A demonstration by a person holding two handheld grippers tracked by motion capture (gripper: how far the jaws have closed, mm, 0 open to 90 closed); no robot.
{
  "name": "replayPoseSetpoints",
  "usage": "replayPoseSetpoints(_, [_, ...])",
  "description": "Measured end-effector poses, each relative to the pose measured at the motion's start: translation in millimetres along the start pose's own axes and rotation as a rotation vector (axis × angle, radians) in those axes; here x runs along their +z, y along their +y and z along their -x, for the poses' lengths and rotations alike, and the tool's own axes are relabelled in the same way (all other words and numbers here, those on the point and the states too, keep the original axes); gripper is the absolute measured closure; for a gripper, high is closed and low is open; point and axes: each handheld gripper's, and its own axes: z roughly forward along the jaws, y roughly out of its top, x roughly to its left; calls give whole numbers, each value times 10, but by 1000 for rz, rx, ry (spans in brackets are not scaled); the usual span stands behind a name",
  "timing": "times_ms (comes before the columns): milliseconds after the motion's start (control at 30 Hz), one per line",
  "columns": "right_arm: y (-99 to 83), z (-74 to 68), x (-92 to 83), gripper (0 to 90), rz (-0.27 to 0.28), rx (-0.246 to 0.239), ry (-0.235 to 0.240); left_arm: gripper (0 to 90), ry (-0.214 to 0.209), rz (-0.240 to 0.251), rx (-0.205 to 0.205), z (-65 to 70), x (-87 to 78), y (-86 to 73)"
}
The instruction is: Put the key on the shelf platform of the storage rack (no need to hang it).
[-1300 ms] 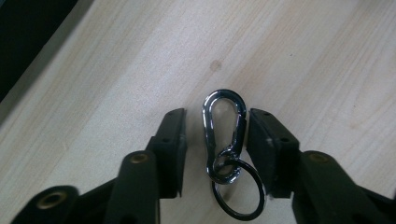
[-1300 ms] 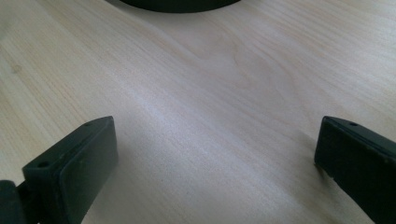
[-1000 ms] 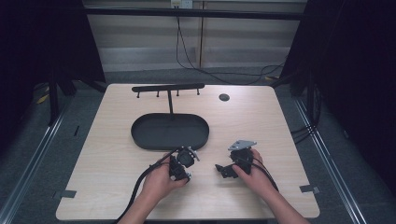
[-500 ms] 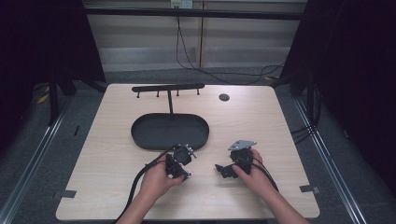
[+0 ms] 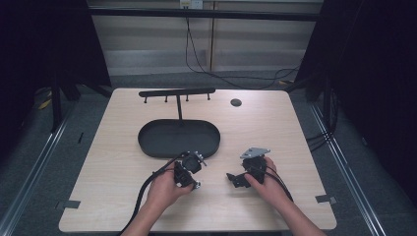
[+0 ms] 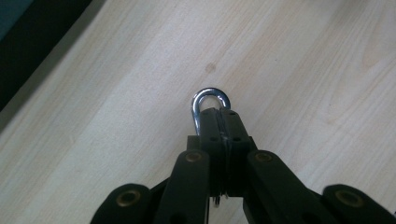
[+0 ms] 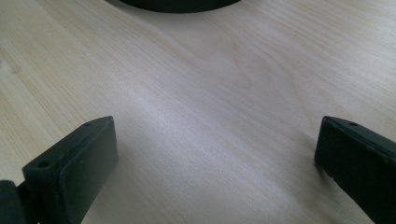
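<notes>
A small metal hook (image 6: pixel 210 100) is pinched in the left gripper (image 6: pixel 219 122), with the jaws pressed together on its shank so that only the curved loop pokes out past the tips. They have just been closing, and the hook sits between them. In the high view the left gripper (image 5: pixel 188 169) is found near the front edge of the tabletop (image 5: pixel 98 187), a bit left of centre, just in front of the tray (image 5: pixel 147 142).

The hook looks like polished, chrome-bright steel: a thin round rod bent into a tight U. It can be judged light and fully stiff, so no flex or crushing is to be expected, but that shiny round surface is probably slippery and could twist or pivot between flat pads. The straight shank is the sensible place to be gripped, which is where it is held now, leaving the bend free for hanging. How much shank is hidden behind the pads can't be told.

The right gripper (image 7: pixel 215 154) is held wide open with nothing between its matte black, rubbery-looking pads (image 7: pixel 86 151), hovering low over bare wood; in the high view the right gripper (image 5: pixel 243 178) is seen right of centre, near the front edge.

The tabletop is pale wood grain, smooth. The tray is a shallow oval dish, matte black, and behind it, toward the back edge, a black rack (image 5: pixel 177 92) with a horizontal bar and small pegs is stood on a thin post.
</notes>
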Motion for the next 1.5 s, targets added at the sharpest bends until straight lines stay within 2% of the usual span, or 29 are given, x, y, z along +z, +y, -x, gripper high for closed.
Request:
replayPoseSetpoints(367, [0, -3, 1, 0, 0, 2, -1, 899, -5, -10, -2, -42, -75, 24])
replayPoseSetpoints(733, [0, -3, 1, 0, 0, 2, -2, 899, -5, -10, -8, -117, -305, 126])
replayPoseSetpoints(933, [2, -6, 1, 0, -2, 5, -2, 900, 11, -42, 5, -151, -434, 192])
replayPoseSetpoints(1033, [4, -6, 3, 0, -1, 3, -3, 899, 11, -38, -12, -195, -519, 225])
replayPoseSetpoints(1067, [4, -6, 3, 0, -1, 3, -3, 900, 8, -39, -5, -215, -536, 232])
replayPoseSetpoints(1267, [4, -6, 3, 0, -1, 3, -3, 899, -7, -45, -34, -307, -582, 265])
replayPoseSetpoints(1400, [4, -5, 3, 0, -1, 2, -3, 899, -10, -55, -36, -371, -601, 283])
replayPoseSetpoints(1433, [4, -5, 3, 0, -1, 2, -3, 900, -12, -47, -54, -405, -611, 289])
replayPoseSetpoints(1500, [4, -6, 3, 0, -1, 2, -3, 899, -11, -48, -59, -419, -620, 292])
